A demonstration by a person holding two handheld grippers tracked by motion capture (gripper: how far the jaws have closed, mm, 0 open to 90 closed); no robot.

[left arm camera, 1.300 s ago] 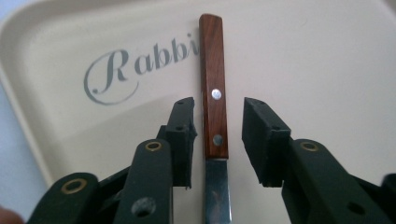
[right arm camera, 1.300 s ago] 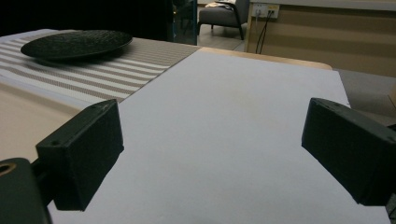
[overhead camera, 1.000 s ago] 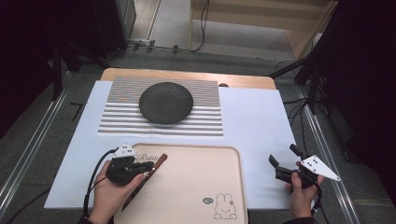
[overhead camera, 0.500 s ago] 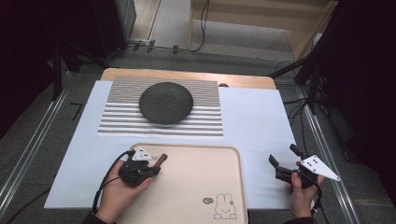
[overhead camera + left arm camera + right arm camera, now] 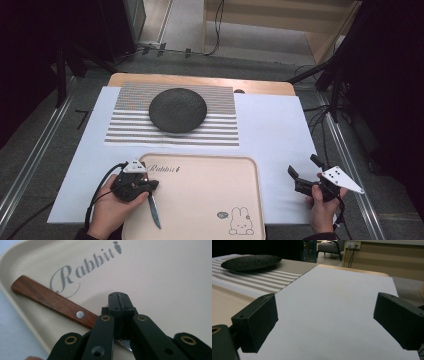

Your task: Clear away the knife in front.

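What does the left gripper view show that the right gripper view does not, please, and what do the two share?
Left gripper view: the left claw shut on a knife with a wooden handle, over the "Rabbit" lettering. Right gripper view: the right claw open above the white sheet, with the dark plate on the striped mat beyond. Both show the beige tray.

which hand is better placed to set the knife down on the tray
Left. The left gripper is shut on the knife, low over the tray. The right gripper is open beside the tray, over the white sheet.
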